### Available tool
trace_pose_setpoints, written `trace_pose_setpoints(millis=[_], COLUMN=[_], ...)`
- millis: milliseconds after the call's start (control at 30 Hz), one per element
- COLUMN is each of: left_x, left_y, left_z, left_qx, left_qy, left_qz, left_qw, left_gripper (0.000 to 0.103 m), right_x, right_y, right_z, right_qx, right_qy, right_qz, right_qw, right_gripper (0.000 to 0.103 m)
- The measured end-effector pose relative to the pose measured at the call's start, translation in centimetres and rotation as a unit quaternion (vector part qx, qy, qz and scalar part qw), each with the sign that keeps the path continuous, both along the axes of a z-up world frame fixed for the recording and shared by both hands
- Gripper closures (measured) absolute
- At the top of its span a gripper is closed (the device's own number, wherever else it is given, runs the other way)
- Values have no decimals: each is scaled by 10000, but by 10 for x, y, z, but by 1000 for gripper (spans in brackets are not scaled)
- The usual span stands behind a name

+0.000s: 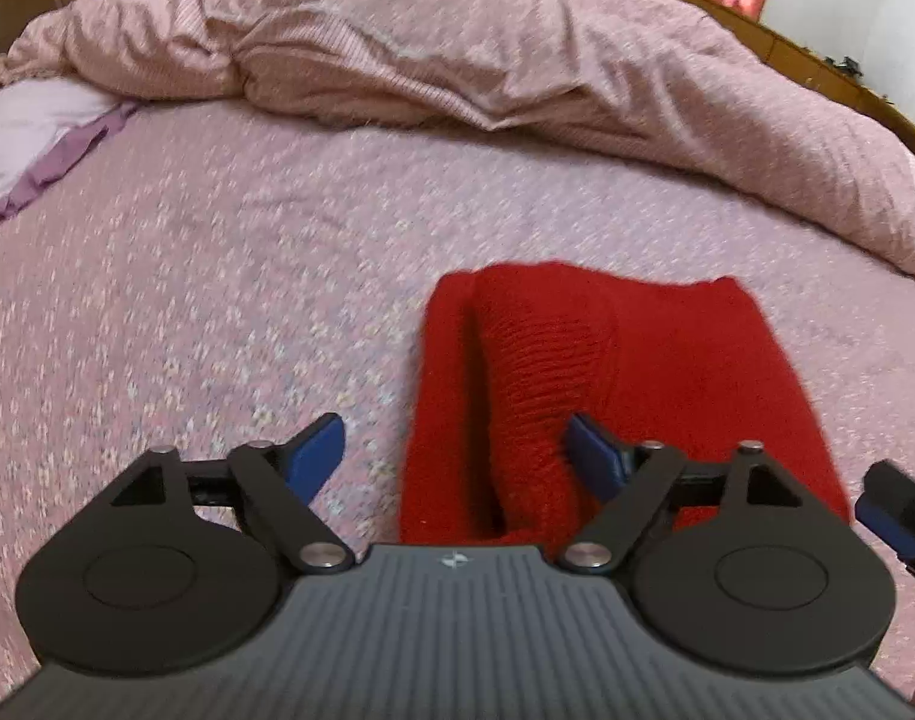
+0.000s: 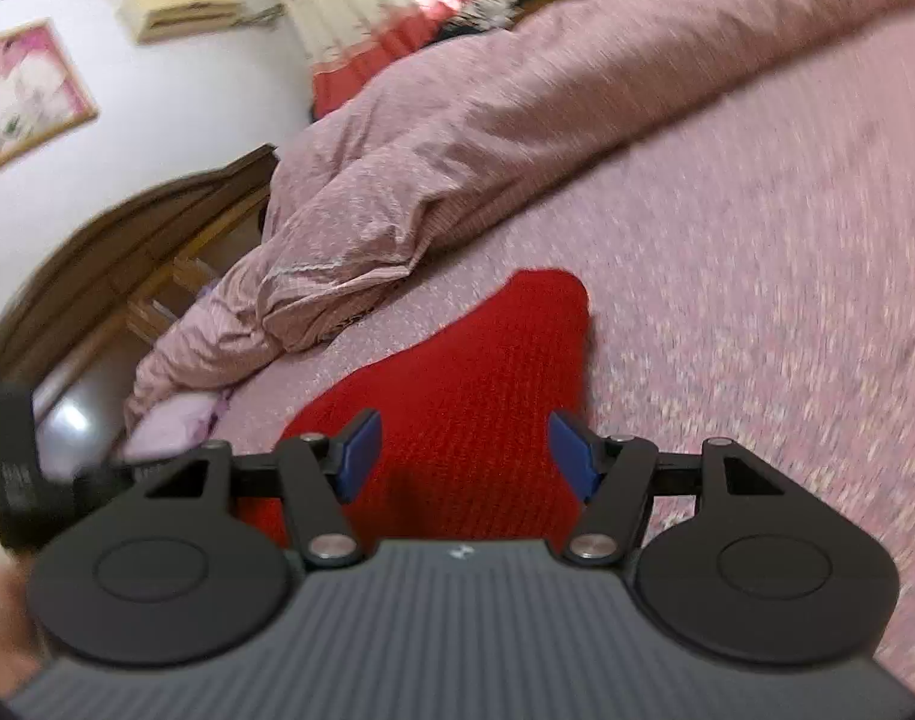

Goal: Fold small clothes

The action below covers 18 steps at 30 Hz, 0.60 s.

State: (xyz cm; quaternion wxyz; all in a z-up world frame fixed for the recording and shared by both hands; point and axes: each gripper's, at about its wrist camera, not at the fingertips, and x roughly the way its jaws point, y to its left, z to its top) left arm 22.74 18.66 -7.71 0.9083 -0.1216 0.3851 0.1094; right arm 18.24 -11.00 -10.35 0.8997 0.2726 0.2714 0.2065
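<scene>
Red knitted garment [image 1: 607, 396] is lying folded on pink speckled bedspread [image 1: 187, 300], w/ a raised lengthwise fold along its left part. Crumpled pink duvet [image 1: 427, 48] is bunching up beyond it, apart from it.

L gripper [image 1: 457, 456], black body w/ blue pads, is hovering over the near left edge of the garment; jaws standing wide, nothing between pads, not gripping.

R gripper [image 2: 464, 456] is hanging above the garment's near end; jaws sitting part-open, red knit showing in the gap, pads not pressing it. Its tip is also showing at the right edge of the left wrist view.

Lilac pillow [image 1: 31, 132] is lying far left on the bed. Both views are blurring.
</scene>
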Motion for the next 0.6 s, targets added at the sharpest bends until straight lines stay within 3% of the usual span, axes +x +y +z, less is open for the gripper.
trace_pose_setpoints(millis=[100,200,600], left_x=[-2,-2,1], left_y=[9,17,20], left_z=[-10,-14,-23], left_qx=[-282,-536,-840], left_qy=[-12,-34,-80], left_qz=[77,107,-73], left_qw=[9996,9985,9964], left_gripper=[13,13,12], right_x=[6,12,33], right_y=[-2,0,13], right_z=[-8,-13,-25], right_qx=[348,411,277], right_qy=[248,361,639], right_qz=[-6,89,262], right_qw=[9991,9985,9972], right_gripper=[35,21,17])
